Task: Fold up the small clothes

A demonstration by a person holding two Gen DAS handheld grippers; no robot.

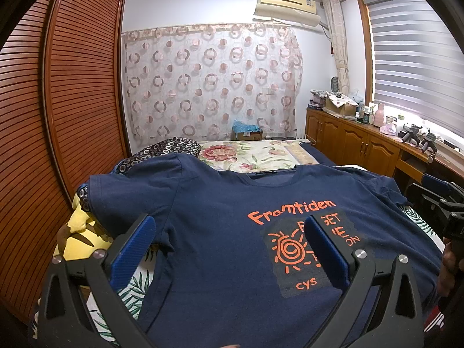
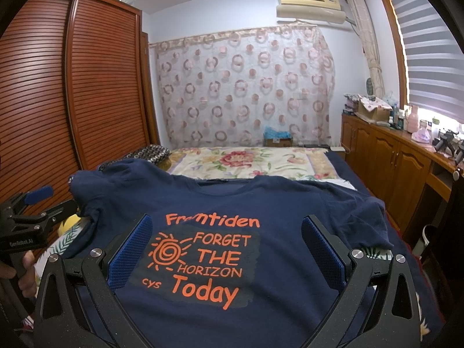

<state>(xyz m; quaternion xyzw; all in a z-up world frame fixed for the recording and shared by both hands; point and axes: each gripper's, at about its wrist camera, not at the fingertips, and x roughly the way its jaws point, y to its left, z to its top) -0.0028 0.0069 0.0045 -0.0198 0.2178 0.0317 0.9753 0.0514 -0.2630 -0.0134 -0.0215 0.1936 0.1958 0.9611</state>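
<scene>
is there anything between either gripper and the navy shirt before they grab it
Nothing visible. The navy t-shirt lies spread flat on the bed, print up, with nothing on top of it. The left gripper and the right gripper are both open directly above the shirt, with only air between their fingers and the fabric.
</scene>
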